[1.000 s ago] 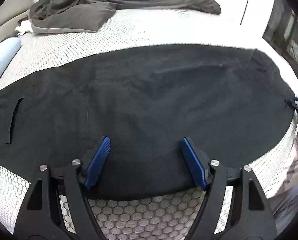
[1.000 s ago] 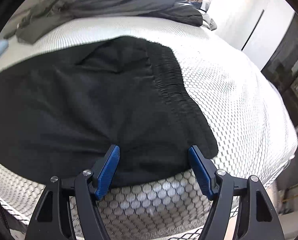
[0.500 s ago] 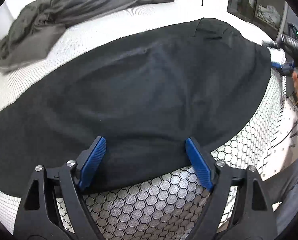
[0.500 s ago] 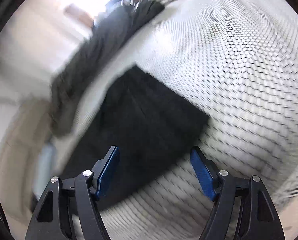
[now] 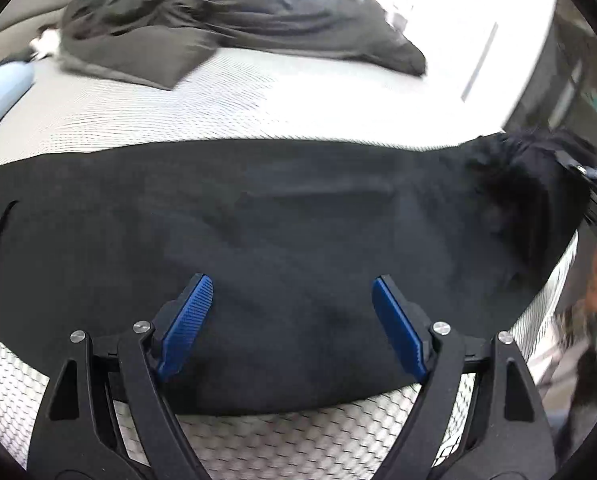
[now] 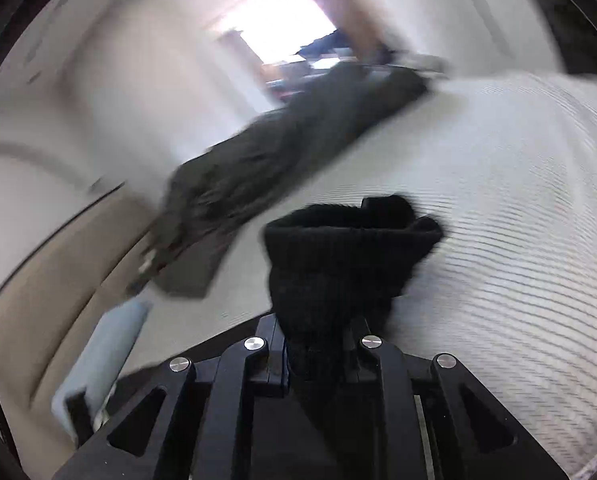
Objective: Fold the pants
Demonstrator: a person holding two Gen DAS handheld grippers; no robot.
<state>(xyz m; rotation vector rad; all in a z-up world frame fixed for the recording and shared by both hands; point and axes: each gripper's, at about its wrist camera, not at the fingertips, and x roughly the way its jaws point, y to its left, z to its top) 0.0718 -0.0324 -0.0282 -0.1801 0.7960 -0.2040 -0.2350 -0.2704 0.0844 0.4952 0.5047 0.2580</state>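
Starting the first fold — gripping the waistband end of the pants (image 5: 282,220) and lifting it off the bed (image 5: 258,92).

Pinching a bunched ribbed wad of the black cloth in the right gripper (image 6: 318,356), jaws having just been closing onto it, the fabric standing up right ahead of the claw. Hovering with the left gripper (image 5: 292,320) — blue pads spread wide, gripping nothing, the pants lying flat beneath and beyond them, near edge just behind the pads. Judging the next move: dropping the left claw onto that near edge, clamping it, then carrying both held points across together, keeping the cloth taut and well clear of the grey blanket (image 5: 234,20) far ahead.
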